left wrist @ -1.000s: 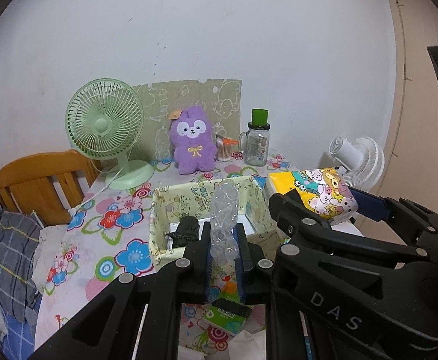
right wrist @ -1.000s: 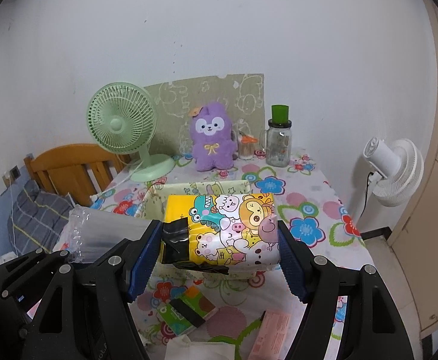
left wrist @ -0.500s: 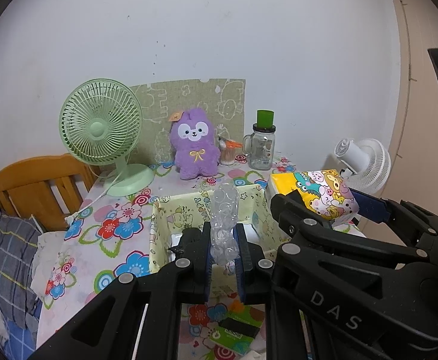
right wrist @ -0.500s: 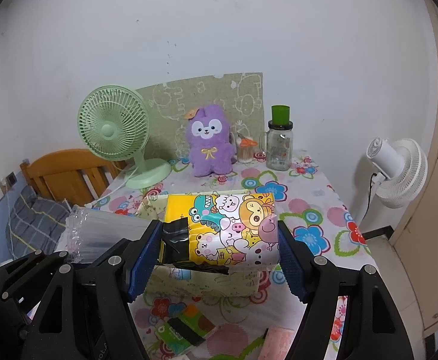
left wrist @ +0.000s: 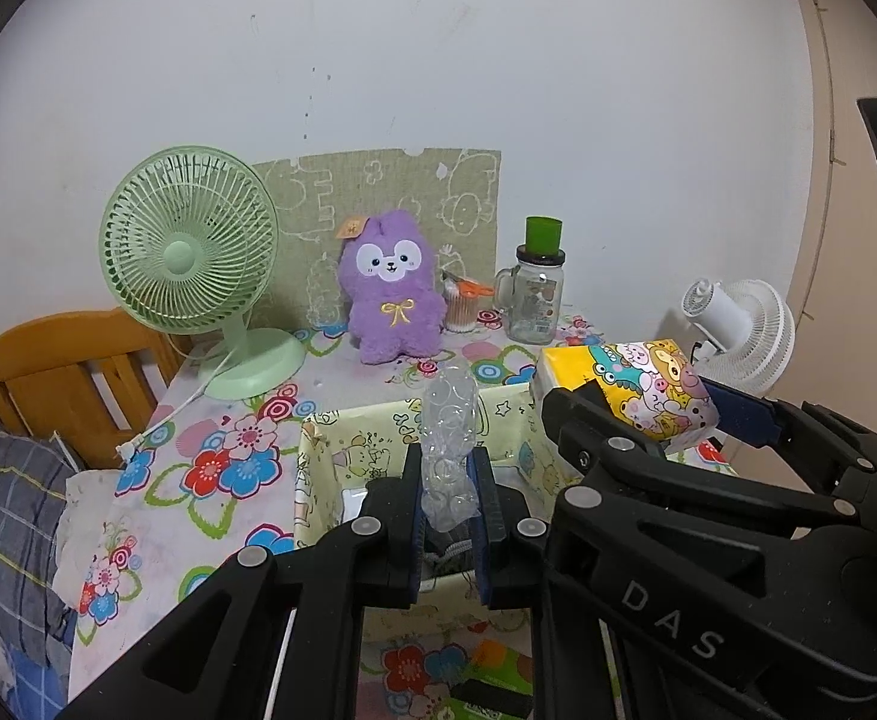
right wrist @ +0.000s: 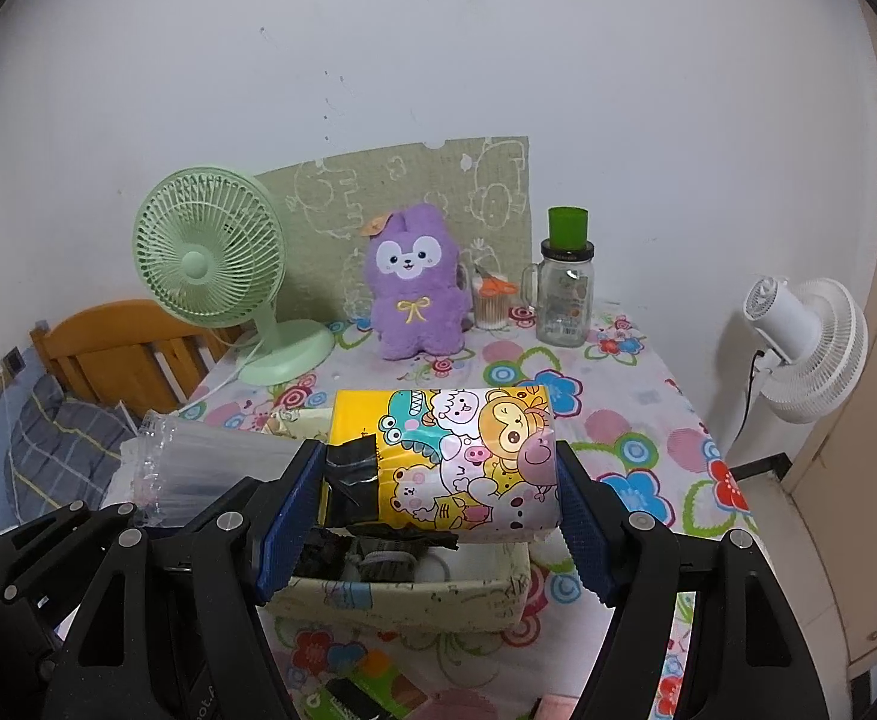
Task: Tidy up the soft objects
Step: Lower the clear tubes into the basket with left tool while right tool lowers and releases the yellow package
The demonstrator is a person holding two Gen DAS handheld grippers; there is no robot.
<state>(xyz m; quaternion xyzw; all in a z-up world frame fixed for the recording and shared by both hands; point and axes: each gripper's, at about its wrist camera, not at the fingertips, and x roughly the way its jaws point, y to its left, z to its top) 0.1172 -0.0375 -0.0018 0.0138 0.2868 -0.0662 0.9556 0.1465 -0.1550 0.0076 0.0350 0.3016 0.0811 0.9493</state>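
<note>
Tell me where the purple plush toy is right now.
The purple plush toy sits upright at the back of the table against the wall, in both views between the green fan and the glass jar.

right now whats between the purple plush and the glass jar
A small cup of cotton swabs stands between plush and jar, clearest in the right wrist view.

Left gripper (left wrist: 449,498) clamps a clear crinkly bubble-wrap roll (left wrist: 447,450), upright, over a pale yellow-green printed fabric box (left wrist: 324,468). Right gripper (left wrist: 636,414) alongside grips a yellow cartoon-animal tissue pack (left wrist: 630,381) w/ its fingers.
</note>
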